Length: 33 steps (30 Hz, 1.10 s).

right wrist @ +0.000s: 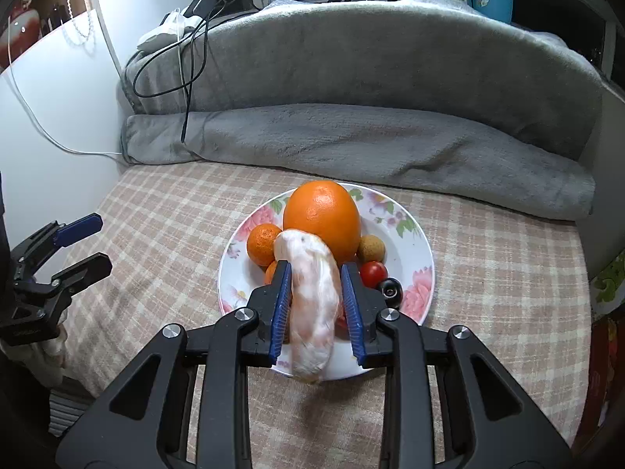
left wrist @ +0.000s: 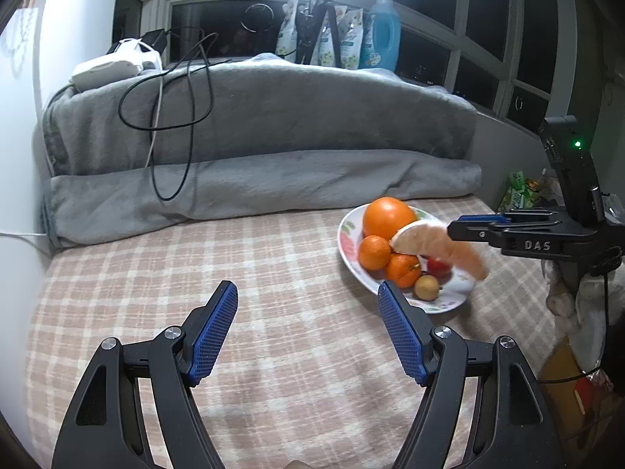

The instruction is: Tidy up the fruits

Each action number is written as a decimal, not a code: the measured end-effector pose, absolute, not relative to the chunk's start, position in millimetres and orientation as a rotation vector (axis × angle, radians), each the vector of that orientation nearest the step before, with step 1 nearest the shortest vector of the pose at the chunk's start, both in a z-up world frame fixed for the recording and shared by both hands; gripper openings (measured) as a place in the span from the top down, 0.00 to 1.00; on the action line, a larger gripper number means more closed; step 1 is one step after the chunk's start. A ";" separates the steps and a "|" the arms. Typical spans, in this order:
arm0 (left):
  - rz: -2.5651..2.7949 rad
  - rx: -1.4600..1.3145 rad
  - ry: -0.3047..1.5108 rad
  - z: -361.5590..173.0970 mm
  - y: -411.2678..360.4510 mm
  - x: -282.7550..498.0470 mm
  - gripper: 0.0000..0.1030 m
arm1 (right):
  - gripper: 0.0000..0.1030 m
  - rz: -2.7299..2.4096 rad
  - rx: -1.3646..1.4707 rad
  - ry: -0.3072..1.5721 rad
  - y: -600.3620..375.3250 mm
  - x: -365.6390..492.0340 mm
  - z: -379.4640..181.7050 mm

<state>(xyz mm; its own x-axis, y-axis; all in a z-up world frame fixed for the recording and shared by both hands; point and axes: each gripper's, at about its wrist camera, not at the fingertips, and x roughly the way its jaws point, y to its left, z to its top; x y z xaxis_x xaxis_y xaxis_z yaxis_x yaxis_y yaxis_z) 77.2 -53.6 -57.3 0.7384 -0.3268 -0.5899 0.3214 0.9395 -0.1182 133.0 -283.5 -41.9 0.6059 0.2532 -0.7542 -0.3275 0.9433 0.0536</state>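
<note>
You are holding the peeled fruit slice (right wrist: pixel 312 305) in your right hand-held gripper (right wrist: pixel 317 308), which is pinching it just above the near edge of the flowered plate (right wrist: pixel 410 234). The plate is sitting on the checked bed cover (right wrist: pixel 156 215), already carrying the big orange (right wrist: pixel 322 217) and smaller fruits. Your left hand-held gripper (left wrist: pixel 308 332) is waiting spread and empty. Next, I think, you are lowering the slice into a free spot and letting go softly.
</note>
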 end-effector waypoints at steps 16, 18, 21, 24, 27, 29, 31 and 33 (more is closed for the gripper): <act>-0.400 -0.003 0.603 -41.9 -74.4 57.8 0.23 | 0.28 0.230 -0.136 0.667 -284.8 81.1 -4.0; -0.399 -0.004 0.594 -39.6 -75.0 54.8 0.21 | 0.27 0.224 -0.130 0.657 -285.8 74.4 -1.5; -0.388 -0.002 0.587 -36.8 -76.7 51.2 0.21 | 0.25 0.209 -0.103 0.641 -290.0 65.7 0.8; -0.365 0.004 0.591 -35.4 -78.7 50.3 0.21 | 0.15 0.199 -0.074 0.621 -295.1 57.5 1.2; -0.346 0.013 0.593 -34.3 -80.8 49.2 0.21 | 0.15 0.190 -0.053 0.613 -299.8 50.6 1.2; -0.339 0.022 0.592 -33.5 -82.5 47.9 0.21 | 0.15 0.185 -0.041 0.614 -302.8 47.1 0.1; -0.333 0.027 0.591 -33.0 -83.9 47.0 0.20 | 0.15 0.177 -0.030 0.619 -306.1 45.2 -1.7; -0.324 0.024 0.595 -32.9 -85.1 46.8 0.19 | 0.14 0.168 -0.022 0.620 -309.6 43.5 -3.0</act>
<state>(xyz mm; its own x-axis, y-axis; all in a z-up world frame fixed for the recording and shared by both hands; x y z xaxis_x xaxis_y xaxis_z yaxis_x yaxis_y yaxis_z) 46.8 -85.1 -32.9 0.7789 -0.2929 -0.5546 0.3069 0.9491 -0.0703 43.5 -309.6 -3.0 0.8008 0.1498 -0.5800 -0.1633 0.9861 0.0293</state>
